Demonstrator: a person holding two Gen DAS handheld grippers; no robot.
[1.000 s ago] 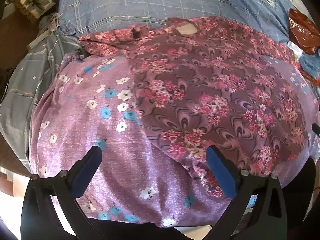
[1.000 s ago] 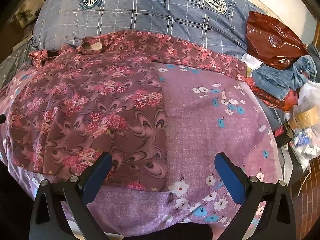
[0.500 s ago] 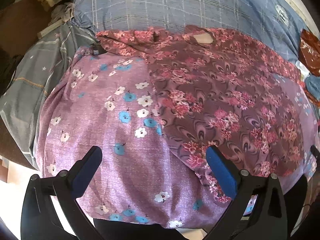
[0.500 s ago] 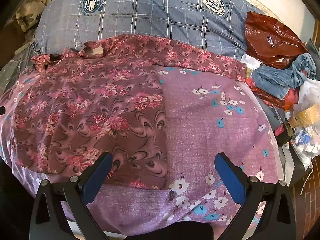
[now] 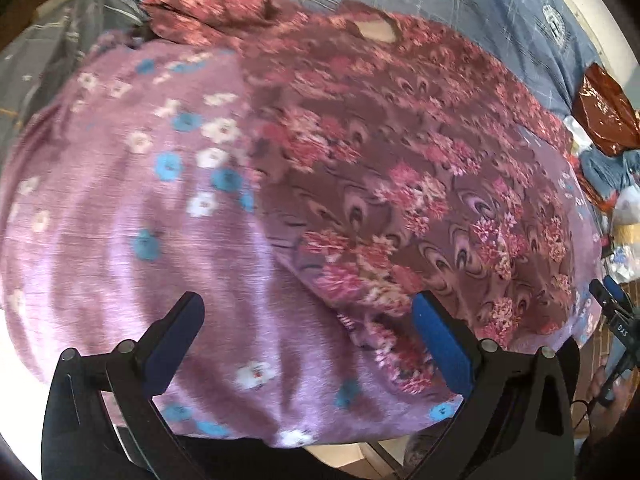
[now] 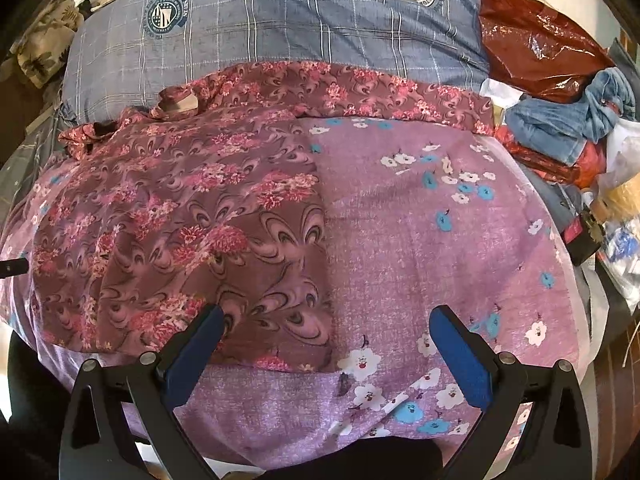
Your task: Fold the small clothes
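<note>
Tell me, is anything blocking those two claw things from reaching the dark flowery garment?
Nothing visible is. The maroon floral garment lies spread on the lilac flowered sheet, directly ahead of the open left hand-held gripper and right hand-held gripper, with nothing lying on top of it.

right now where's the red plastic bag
In the right wrist view the red plastic bag sits upper right, on the blue plaid bedding, just above the crumpled jeans.

Blue plaid pillow [image 6: 280, 40] at back; red plastic bag [image 6: 536, 52], jeans [image 6: 568, 120] heaped right.

A home bedroom: patterned bedsheets [image 6: 420, 240], checked pillow [image 6: 300, 28], heaped clothes [image 6: 560, 128].
</note>
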